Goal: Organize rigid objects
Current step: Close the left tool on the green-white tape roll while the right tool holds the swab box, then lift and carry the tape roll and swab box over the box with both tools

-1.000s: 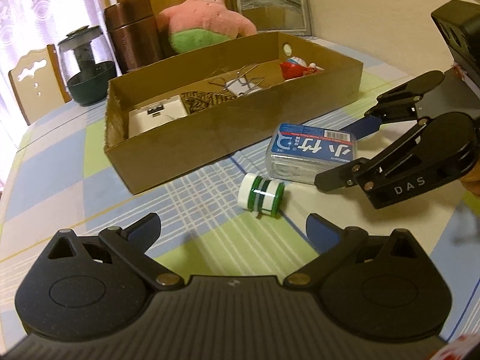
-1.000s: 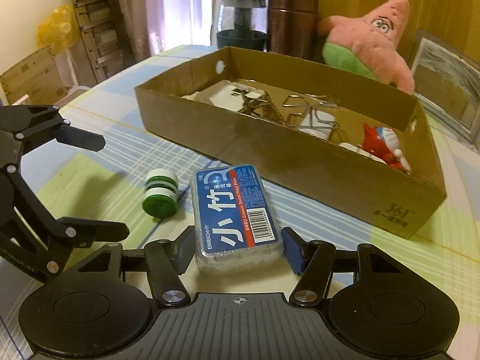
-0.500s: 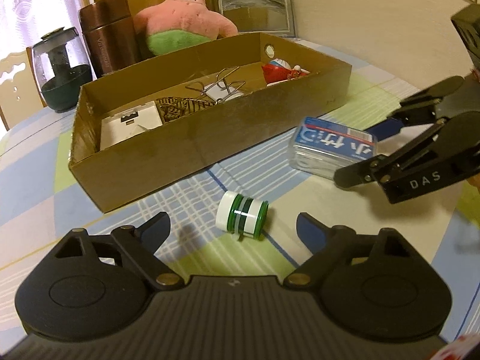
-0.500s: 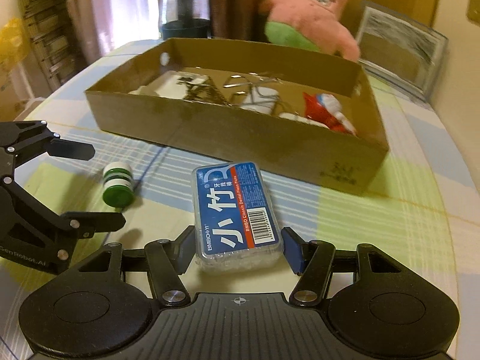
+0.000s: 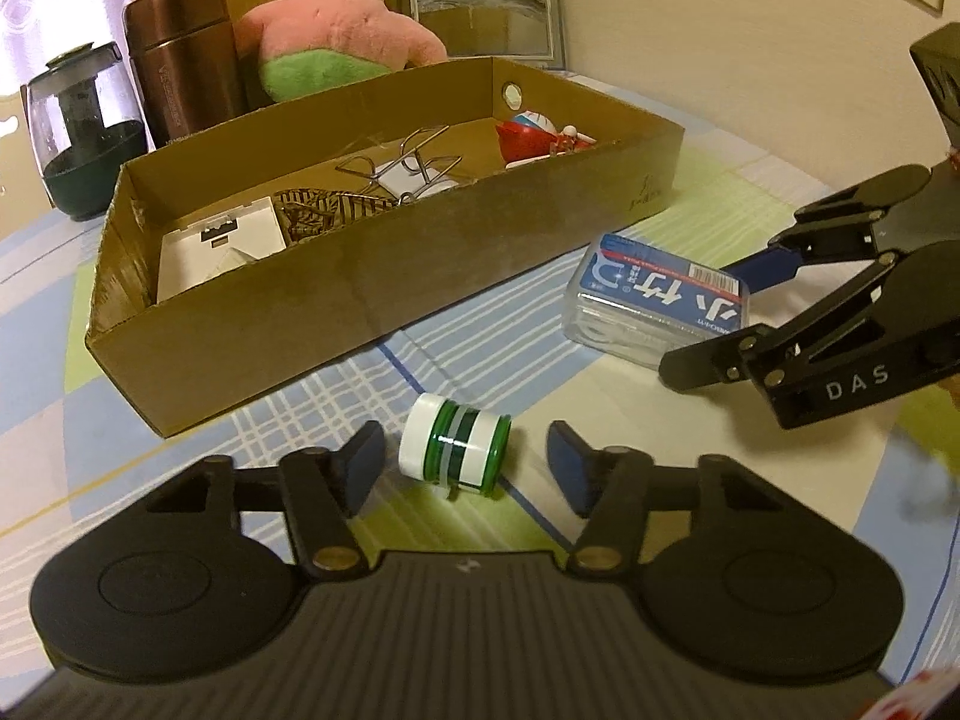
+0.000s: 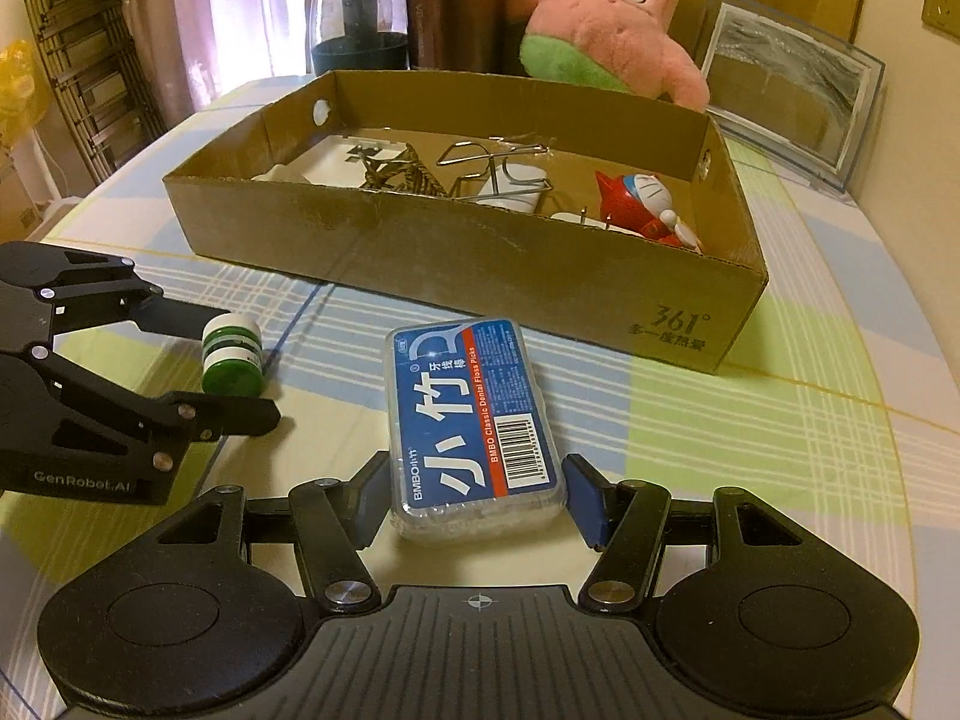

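Observation:
A green and white spool (image 5: 454, 452) lies on its side on the table between the open fingers of my left gripper (image 5: 465, 461); the pads stand apart from it. It also shows in the right wrist view (image 6: 231, 354). A blue-labelled floss pick box (image 6: 474, 432) lies flat between the fingers of my right gripper (image 6: 477, 495), whose pads sit close at its sides with slight gaps. The box shows in the left wrist view (image 5: 660, 306) too. A cardboard box (image 5: 420, 276) holding a white adapter, wire puzzles and a red toy stands behind both.
A Patrick plush (image 6: 606, 30), a brown flask (image 6: 453, 0), a glass kettle (image 6: 357, 18) and a framed picture (image 6: 786, 90) stand behind the cardboard box (image 6: 468, 264). A checked cloth (image 6: 780, 450) covers the table. Folded chairs (image 6: 90, 90) stand at the far left.
My left gripper has moved forward around the spool and its fingers have narrowed. My right gripper has stayed around the floss box, and the view has swung slightly.

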A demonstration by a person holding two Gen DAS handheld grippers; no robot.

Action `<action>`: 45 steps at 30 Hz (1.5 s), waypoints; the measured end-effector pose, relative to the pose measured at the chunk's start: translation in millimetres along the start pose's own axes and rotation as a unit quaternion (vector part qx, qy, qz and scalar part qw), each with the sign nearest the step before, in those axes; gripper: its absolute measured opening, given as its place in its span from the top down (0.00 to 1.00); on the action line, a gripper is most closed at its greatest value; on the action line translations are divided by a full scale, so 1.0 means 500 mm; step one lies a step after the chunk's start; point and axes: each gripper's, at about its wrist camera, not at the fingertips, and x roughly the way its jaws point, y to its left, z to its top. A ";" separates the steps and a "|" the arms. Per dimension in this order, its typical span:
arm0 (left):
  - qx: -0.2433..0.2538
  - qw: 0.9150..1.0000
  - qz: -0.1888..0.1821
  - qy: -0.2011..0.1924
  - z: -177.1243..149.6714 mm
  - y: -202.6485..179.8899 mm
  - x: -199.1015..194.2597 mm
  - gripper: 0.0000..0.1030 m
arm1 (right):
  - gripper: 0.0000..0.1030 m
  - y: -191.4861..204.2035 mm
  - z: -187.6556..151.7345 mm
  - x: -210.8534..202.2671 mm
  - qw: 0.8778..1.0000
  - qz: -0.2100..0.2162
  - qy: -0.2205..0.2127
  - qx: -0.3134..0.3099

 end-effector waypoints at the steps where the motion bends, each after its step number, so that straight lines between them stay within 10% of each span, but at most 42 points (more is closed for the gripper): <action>1: -0.002 1.000 -0.001 0.000 0.000 0.000 -0.001 0.58 | 0.44 0.000 0.000 0.000 1.000 0.000 0.000 0.000; 4: -0.008 1.000 0.001 0.000 0.002 0.004 -0.005 0.73 | 0.44 0.000 0.000 0.000 1.000 -0.001 0.000 0.000; 45: -0.086 0.993 0.062 -0.045 0.034 0.015 -0.145 0.73 | 0.46 0.023 0.014 -0.096 0.998 -0.008 -0.056 0.028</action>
